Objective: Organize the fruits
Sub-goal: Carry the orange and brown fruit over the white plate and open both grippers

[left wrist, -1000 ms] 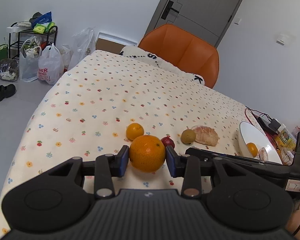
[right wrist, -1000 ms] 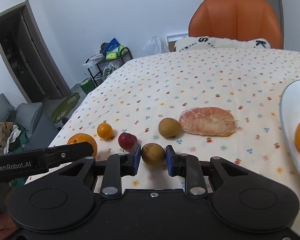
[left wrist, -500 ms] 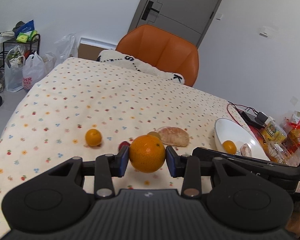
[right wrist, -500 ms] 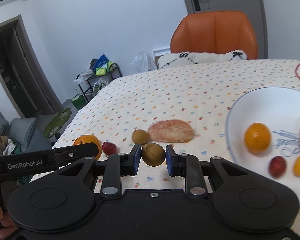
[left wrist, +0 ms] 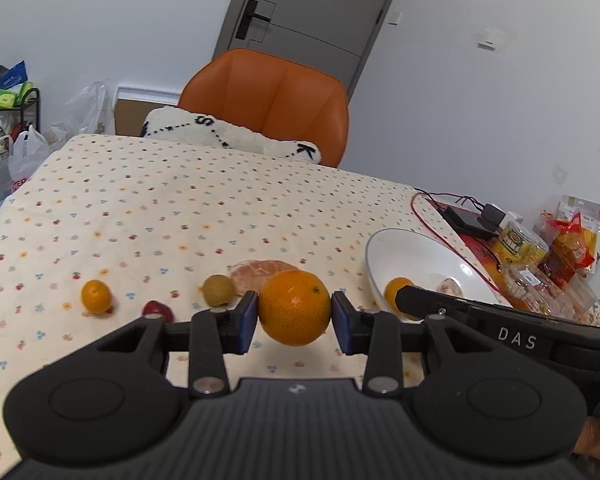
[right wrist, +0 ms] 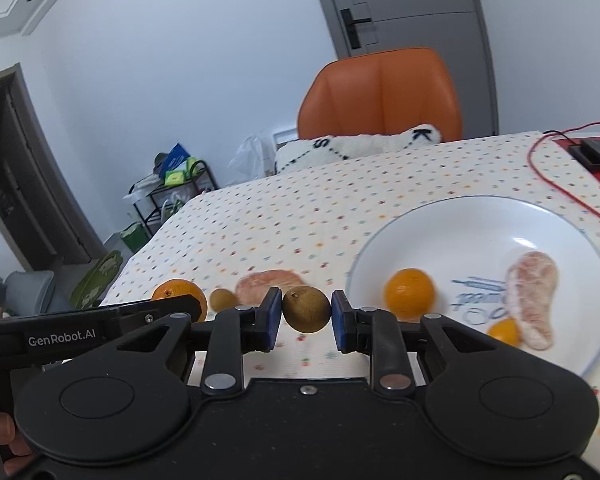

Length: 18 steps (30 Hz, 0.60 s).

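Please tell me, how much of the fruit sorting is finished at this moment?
Done: the white plate already holds a small orange, a peeled citrus piece and another small orange fruit.
In hand: the left gripper holds a large orange; the right gripper holds a brown kiwi-like fruit.
Left on the tablecloth: a mandarin, a red fruit, a second brown fruit and a peeled citrus.

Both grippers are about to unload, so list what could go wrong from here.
1. The right gripper pinches the round brown fruit short of the white plate; released early, it could roll across the dotted tablecloth.
2. The left gripper carries the large orange right beside the right one; they might collide.
3. The plate already holds a small orange that could be knocked.
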Each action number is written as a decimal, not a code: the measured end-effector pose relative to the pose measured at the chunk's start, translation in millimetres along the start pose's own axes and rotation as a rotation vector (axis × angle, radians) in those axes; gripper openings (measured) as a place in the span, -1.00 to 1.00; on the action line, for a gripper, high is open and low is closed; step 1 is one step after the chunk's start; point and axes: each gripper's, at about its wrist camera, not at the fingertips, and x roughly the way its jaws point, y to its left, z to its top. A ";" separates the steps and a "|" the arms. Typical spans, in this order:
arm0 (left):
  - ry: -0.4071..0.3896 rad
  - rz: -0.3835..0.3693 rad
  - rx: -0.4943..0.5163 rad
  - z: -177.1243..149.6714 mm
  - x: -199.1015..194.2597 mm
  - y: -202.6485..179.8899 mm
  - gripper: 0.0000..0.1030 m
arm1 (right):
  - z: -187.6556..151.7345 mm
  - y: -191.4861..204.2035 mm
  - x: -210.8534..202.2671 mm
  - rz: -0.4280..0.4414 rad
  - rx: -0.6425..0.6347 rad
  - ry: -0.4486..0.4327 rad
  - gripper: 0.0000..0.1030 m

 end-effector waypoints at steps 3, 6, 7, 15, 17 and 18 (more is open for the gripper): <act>0.003 -0.010 0.019 1.0 4.3 -9.6 -0.26 | 0.9 -11.2 -3.6 -0.012 0.015 -0.011 -0.52; 0.009 -0.016 0.030 1.9 9.2 -18.0 -0.26 | 1.5 -21.3 -7.1 -0.025 0.028 -0.020 -0.52; 0.012 -0.019 0.035 1.9 10.6 -21.2 -0.26 | 1.5 -24.8 -8.1 -0.028 0.034 -0.023 -0.52; 0.027 -0.035 0.071 4.0 24.5 -42.9 -0.26 | 0.1 -53.0 -15.7 -0.067 0.068 -0.042 -0.52; 0.031 -0.040 0.081 4.9 28.9 -48.3 -0.26 | 0.1 -61.3 -17.3 -0.078 0.081 -0.048 -0.52; 0.034 -0.042 0.085 5.1 31.2 -50.7 -0.26 | -0.3 -65.0 -18.6 -0.083 0.088 -0.050 -0.52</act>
